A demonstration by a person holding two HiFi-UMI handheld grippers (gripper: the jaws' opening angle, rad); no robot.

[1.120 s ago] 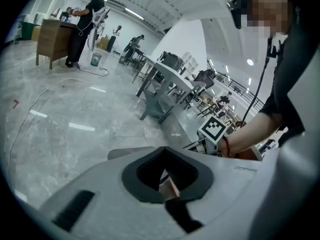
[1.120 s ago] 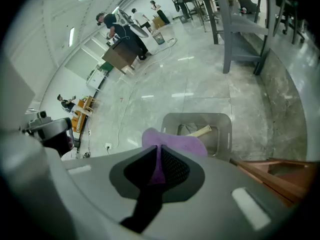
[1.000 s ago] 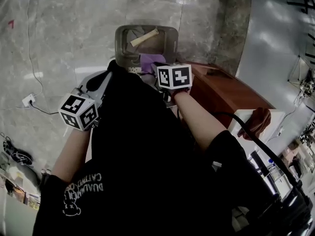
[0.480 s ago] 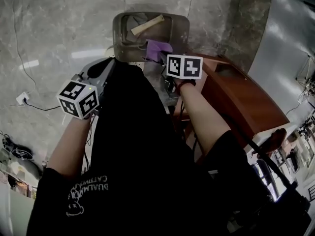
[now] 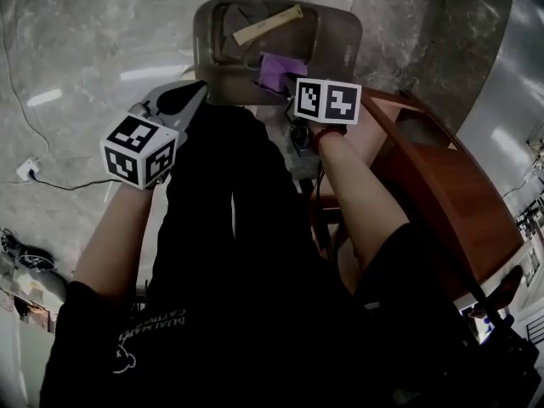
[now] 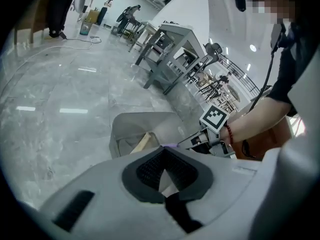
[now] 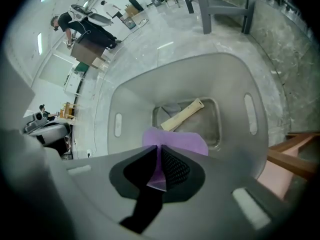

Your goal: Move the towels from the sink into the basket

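**Q:** Head view: what holds what?
**A:** The right tongs [image 5: 285, 79] are clamped on a purple towel [image 5: 279, 68]. It hangs over the near edge of the well of the grey basket [image 5: 340, 36], which stands on the floor [image 5: 102, 41]. A tan towel [image 5: 266, 25] lies inside. The left tongs [image 5: 195, 93] point at the basket's near-left side. The person's dark clothing [image 5: 238, 253] hides the basket's near wall. A wooden cabinet [image 5: 450, 194] stands just beside the right arm. No sink is in view.

**Q:** Left gripper view?
**A:** The tips of the left tongs [image 6: 163, 148] meet with nothing gripped. Beyond them are the basket [image 6: 125, 129], the tan towel [image 6: 144, 143] and the right tongs [image 6: 179, 144], all near.

**Q:** Right gripper view?
**A:** The purple towel [image 7: 180, 141] is pinched between the pads, and its free part spreads above the well. Below it lie the tan towel [image 7: 182, 115] and a grey cloth [image 7: 169, 109]. People [image 7: 85, 26] work well apart in the background.

**Q:** What could go wrong from here?
**A:** As a judgement: the towel hangs nearer the near rim than the centre. Released here, it may drape over the rim or slide to the floor. Fabric snagged on the ribbed pads could lift out again on withdrawal. The two tongs are close together and the cabinet crowds the right arm, so a bump could shift or tip the basket.
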